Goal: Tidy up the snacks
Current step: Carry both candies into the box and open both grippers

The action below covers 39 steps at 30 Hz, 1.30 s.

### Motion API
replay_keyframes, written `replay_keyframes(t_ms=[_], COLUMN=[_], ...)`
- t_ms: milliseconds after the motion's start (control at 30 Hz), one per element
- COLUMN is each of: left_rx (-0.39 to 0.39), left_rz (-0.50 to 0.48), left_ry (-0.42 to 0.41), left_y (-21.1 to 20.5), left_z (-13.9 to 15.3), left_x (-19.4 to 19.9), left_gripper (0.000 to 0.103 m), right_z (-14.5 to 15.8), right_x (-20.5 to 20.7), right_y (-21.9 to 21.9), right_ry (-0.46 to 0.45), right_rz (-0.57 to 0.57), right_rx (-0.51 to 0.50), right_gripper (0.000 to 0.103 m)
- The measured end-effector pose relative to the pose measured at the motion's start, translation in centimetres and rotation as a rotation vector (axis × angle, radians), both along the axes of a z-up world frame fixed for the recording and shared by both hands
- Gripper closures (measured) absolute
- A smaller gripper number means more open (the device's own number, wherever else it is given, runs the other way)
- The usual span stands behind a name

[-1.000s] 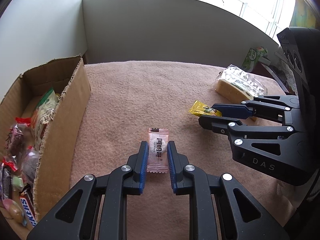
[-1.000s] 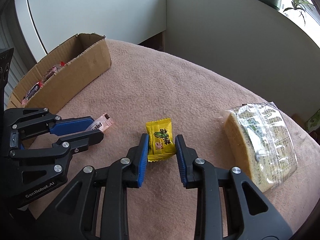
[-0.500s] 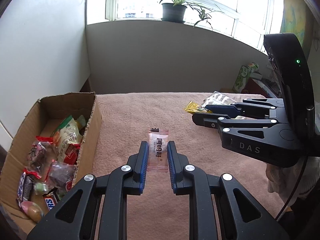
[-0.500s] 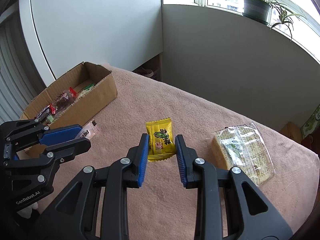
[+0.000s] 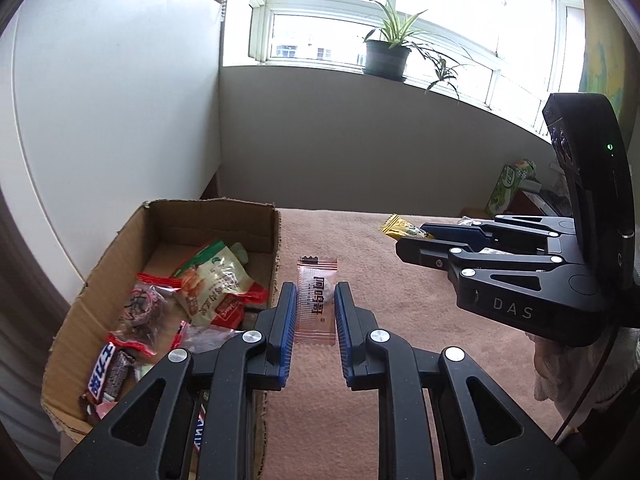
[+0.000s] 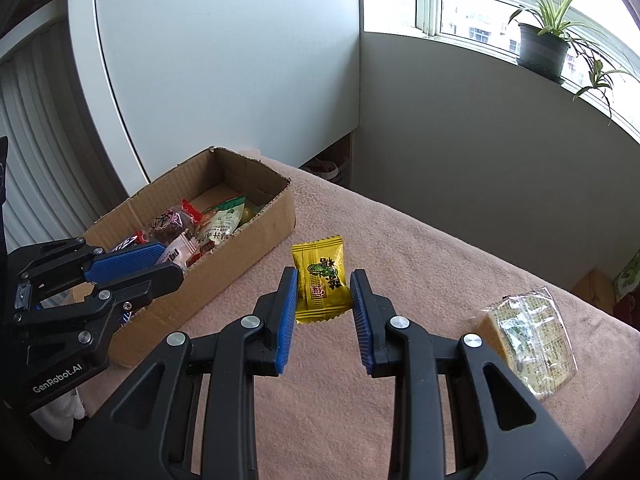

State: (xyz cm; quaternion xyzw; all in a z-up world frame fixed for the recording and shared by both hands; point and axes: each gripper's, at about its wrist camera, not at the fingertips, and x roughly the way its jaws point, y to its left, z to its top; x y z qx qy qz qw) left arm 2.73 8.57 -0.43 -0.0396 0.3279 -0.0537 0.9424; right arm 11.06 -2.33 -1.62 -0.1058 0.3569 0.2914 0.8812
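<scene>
My left gripper (image 5: pixel 316 294) is shut on a pink translucent candy packet (image 5: pixel 316 300) and holds it in the air beside the right wall of the open cardboard box (image 5: pixel 276 240). My right gripper (image 6: pixel 323 282) is shut on a yellow candy packet (image 6: pixel 320 280) and holds it above the pink cloth, right of the box (image 6: pixel 248 248). The box holds several snacks, among them a Snickers bar (image 5: pixel 106 372) and a green-and-red packet (image 5: pixel 214 280). The left gripper (image 6: pixel 160 262) with its pink packet also shows in the right wrist view, the right gripper (image 5: pixel 416 240) in the left wrist view.
A wrapped cake slice (image 6: pixel 528 340) lies on the pink cloth (image 6: pixel 400 248) at the right. A green carton (image 5: pixel 510 186) stands beyond the table's far right end. A white wall and a windowsill with a potted plant (image 5: pixel 388 54) lie behind.
Both grippers have risen off the cloth with their packets and moved left toward the box. The box's inside has come into fuller view.
</scene>
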Motion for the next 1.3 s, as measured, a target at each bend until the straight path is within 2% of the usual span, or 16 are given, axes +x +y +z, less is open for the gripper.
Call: replay_keyframes(t_ms=[400, 700, 967, 1167, 1200, 1233, 1300], left_rx=[-0.044, -0.043, -0.035, -0.020, -0.022, -0.023, -0.026], left_rz=[0.132, 0.187, 0.216, 0.231, 0.233, 0.236, 0.242], left_ry=[-0.016, 0.013, 0.041, 0.052, 0.053, 0.053, 0.052], left_y=[6.8, 9.6, 10.3, 10.4, 10.5, 10.6, 10.8], left_z=[0.1, -0.9, -1.3, -1.6, -1.6, -1.6, -1.5], left_x=[-0.6, -0.1, 1.4, 1.4, 1.3, 1.3, 1.3], left_gripper=[0.085, 0.085, 0.085, 0.083, 0.082, 0.081, 0.069], right_z=[0.1, -1.6, -2.7, -2.9, -3.0, -3.0, -2.9], right_x=[0.6, 1.6, 2.0, 1.7, 1.7, 1.7, 1.6], right_y=[6.3, 11.0, 12.7, 13.2, 13.3, 13.3, 13.1], right_ry=[0.009, 0.031, 0.041, 0.032, 0.029, 0.025, 0.018], right_rz=[0.035, 0.063, 0.076, 0.079, 0.078, 0.076, 0.071], right_rx=[0.042, 0.016, 0.008, -0.006, -0.010, -0.011, -0.007], right_gripper=[0.075, 0.075, 0.075, 0.070, 0.066, 0.057, 0.048])
